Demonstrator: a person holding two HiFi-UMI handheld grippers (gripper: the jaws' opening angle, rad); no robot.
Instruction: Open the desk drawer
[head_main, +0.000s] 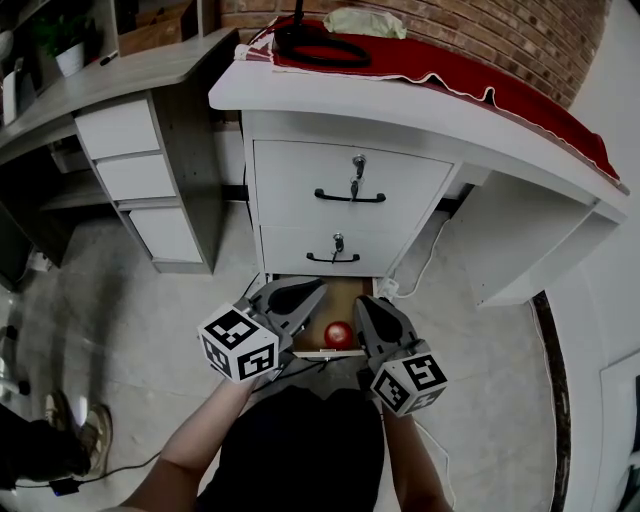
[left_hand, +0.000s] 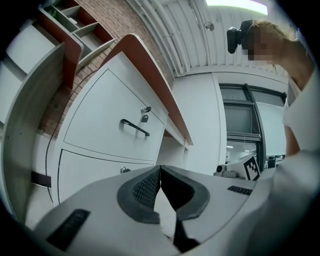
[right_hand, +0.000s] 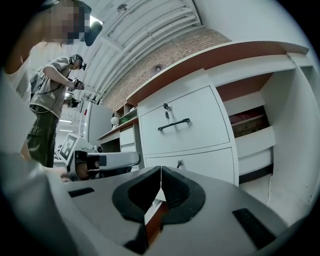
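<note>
- Brick wall (head_main: 480, 30) and pale floor (head_main: 120, 290) are seen around a white desk (head_main: 300, 100).
- The left gripper (head_main: 312, 290) is closed with nothing between its jaws. The right gripper (head_main: 364, 303) is likewise closed and empty. Both are held level, short of the desk front.
- Just below them, the lowest drawer (head_main: 345, 295) appears already pulled out, with a red thing (head_main: 339, 333) lying in it.
- Above, the middle drawer (head_main: 290, 250) and top drawer (head_main: 410, 185) are shut. A black handle (head_main: 333, 259) and a key (head_main: 338, 241) are borne by the middle one.
- A drawer is judged stiff, fairly heavy and carried on runners. The thin, rigid handle is best clamped at its middle and drawn straight out.
</note>
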